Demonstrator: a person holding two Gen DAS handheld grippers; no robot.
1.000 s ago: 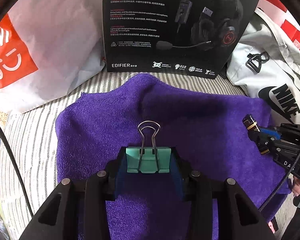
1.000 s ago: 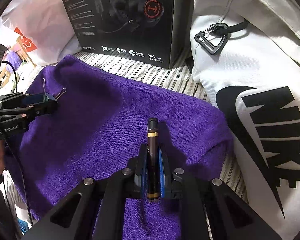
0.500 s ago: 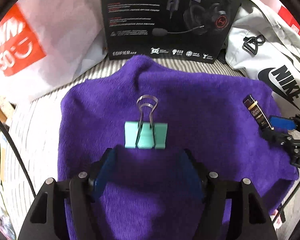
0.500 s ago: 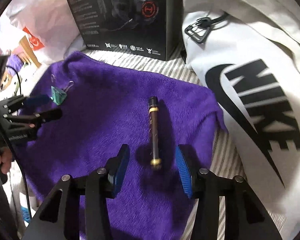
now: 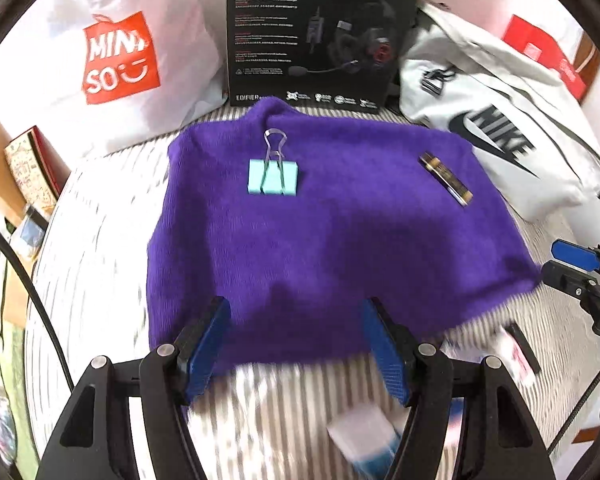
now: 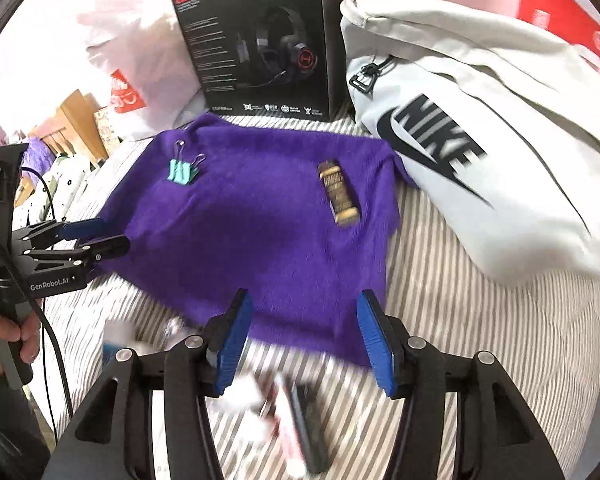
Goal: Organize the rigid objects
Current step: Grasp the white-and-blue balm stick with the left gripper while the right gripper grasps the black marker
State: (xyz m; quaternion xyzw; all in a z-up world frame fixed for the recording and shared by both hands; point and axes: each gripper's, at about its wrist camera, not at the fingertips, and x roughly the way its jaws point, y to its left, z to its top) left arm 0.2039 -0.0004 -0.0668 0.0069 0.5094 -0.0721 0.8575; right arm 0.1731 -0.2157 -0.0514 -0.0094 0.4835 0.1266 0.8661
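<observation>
We hold both tools, left tool (image 5: pixel 296 344) and right tool (image 6: pixel 306 336), wide open and empty; the blurred items (image 6: pixel 296 424) lie just under the right.

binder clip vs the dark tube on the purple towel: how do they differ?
Colour: the binder clip is mint green with silver wire handles; the tube is dark brown with gold bands.
Shape: the clip is squat and blocky; the tube is long and slim.
Place: the clip lies on the towel's left, the tube on its right.
Both rest free on the towel, ungripped.
</observation>
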